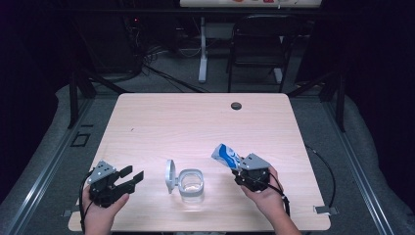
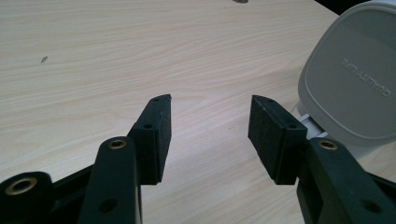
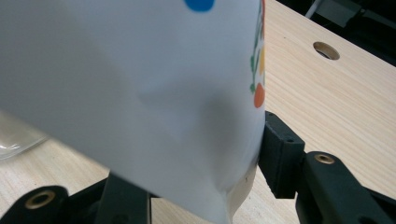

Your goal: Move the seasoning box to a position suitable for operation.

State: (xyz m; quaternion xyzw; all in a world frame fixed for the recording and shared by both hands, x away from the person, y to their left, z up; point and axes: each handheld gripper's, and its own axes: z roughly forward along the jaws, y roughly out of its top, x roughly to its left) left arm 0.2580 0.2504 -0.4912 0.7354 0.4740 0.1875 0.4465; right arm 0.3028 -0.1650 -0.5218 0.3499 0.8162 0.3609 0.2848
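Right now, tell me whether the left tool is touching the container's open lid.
Apart. In the high view, bare table separates the left tool from the grey lid of the clear container; its jaws stand open on nothing.

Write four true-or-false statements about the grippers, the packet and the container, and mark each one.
1. The right gripper holds a blue and white packet. True.
2. The left gripper is clamped on the lid. False: its jaws stand open, with nothing between them.
3. The clear container has its grey lid flipped open, standing at its left side. True.
4. The packet lies flat on the table. False: it is lifted, tilted toward the container.
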